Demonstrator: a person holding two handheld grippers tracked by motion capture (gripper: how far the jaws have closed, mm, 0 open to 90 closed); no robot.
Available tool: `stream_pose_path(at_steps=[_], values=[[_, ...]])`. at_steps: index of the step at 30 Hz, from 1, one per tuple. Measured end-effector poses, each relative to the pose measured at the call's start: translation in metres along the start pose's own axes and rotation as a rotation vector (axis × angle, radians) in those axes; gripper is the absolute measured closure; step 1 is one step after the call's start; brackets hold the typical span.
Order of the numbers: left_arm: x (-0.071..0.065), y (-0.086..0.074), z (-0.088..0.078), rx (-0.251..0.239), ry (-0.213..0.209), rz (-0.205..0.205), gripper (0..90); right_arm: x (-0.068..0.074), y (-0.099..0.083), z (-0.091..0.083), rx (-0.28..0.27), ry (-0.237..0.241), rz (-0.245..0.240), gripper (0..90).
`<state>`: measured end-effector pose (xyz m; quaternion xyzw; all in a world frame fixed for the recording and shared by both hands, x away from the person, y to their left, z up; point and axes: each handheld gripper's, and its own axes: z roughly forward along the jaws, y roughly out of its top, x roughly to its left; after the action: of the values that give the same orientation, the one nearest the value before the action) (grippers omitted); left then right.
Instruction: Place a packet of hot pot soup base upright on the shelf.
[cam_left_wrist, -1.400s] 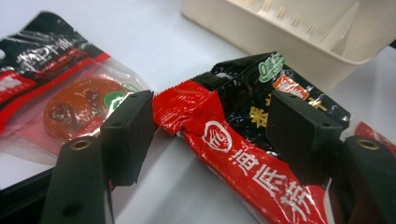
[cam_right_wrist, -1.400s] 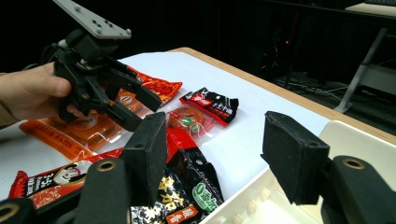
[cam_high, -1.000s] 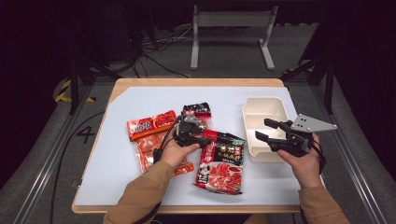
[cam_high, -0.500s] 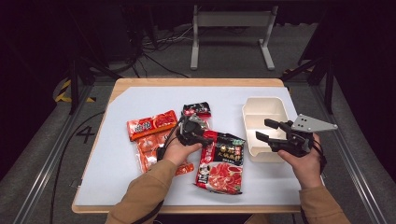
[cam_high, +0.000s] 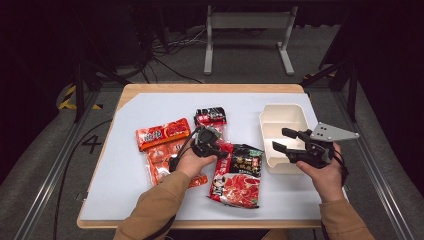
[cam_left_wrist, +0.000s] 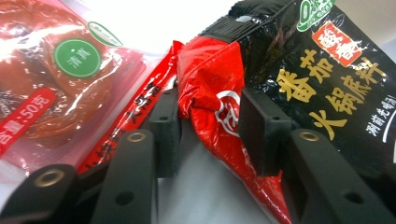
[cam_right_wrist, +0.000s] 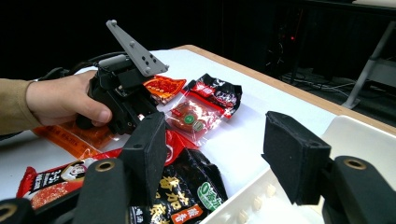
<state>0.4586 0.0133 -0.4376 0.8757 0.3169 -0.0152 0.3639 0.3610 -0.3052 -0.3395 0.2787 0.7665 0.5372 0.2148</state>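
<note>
The left tongs (cam_left_wrist: 205, 121) had just been closing on the red top corner of the black-and-red sauce packet (cam_high: 237, 175) – that corner was seen crumpled between the pads (cam_left_wrist: 261, 126), pinched. The packet lay near the middle of the bench (cam_high: 125, 190), just left of the white tray (cam_high: 280, 112), with red snack packs (cam_high: 162, 134) beside it on the left. The right tongs (cam_high: 282, 140) were held spread over the tray's near left edge – nothing was between them.

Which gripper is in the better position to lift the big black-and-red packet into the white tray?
Left. The left gripper has just been closing, with the red corner of the black-and-red packet between its pads. The right gripper hovers open over the white tray, holding nothing.
</note>
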Motion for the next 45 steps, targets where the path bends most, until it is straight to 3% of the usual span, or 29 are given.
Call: stream_pose_path(at_steps=[6, 9, 15, 17, 19, 23, 26, 27, 30, 32, 45], values=[[0.001, 0.000, -0.002, 0.000, -0.028, -0.047, 76.5, 0.000, 0.000, 0.000, -0.001, 0.003, 0.004, 39.7], [0.001, 0.000, -0.005, -0.014, -0.040, -0.103, 81.2, 0.000, 0.000, -0.001, -0.001, 0.004, 0.008, 39.7], [-0.001, 0.000, -0.011, -0.040, -0.056, -0.134, 85.2, -0.001, 0.000, -0.002, -0.001, 0.002, 0.010, 39.7], [-0.006, 0.000, -0.020, -0.091, -0.053, -0.133, 86.3, -0.001, 0.000, -0.003, -0.005, 0.000, 0.013, 39.8], [-0.009, 0.000, -0.023, -0.103, -0.052, -0.133, 86.9, -0.001, 0.001, -0.003, -0.006, 0.001, 0.012, 39.8], [-0.018, 0.001, -0.039, -0.164, -0.044, -0.114, 87.3, -0.001, 0.002, -0.005, -0.017, 0.002, 0.005, 41.9], [-0.022, 0.003, -0.046, -0.175, -0.045, -0.097, 87.7, 0.000, 0.003, -0.006, -0.018, 0.006, 0.014, 42.7], [-0.025, 0.003, -0.053, -0.209, -0.083, -0.096, 87.9, 0.000, 0.003, -0.006, -0.018, 0.005, 0.016, 42.8], [-0.030, 0.005, -0.060, -0.237, -0.095, -0.090, 88.3, -0.001, 0.003, -0.007, -0.018, 0.007, 0.020, 42.8], [-0.041, 0.011, -0.071, -0.269, -0.085, -0.049, 88.4, -0.001, 0.004, -0.008, -0.020, 0.008, 0.025, 42.8], [-0.069, 0.019, -0.112, -0.391, -0.035, 0.045, 88.7, 0.002, 0.013, -0.021, -0.064, 0.006, 0.018, 43.9]])
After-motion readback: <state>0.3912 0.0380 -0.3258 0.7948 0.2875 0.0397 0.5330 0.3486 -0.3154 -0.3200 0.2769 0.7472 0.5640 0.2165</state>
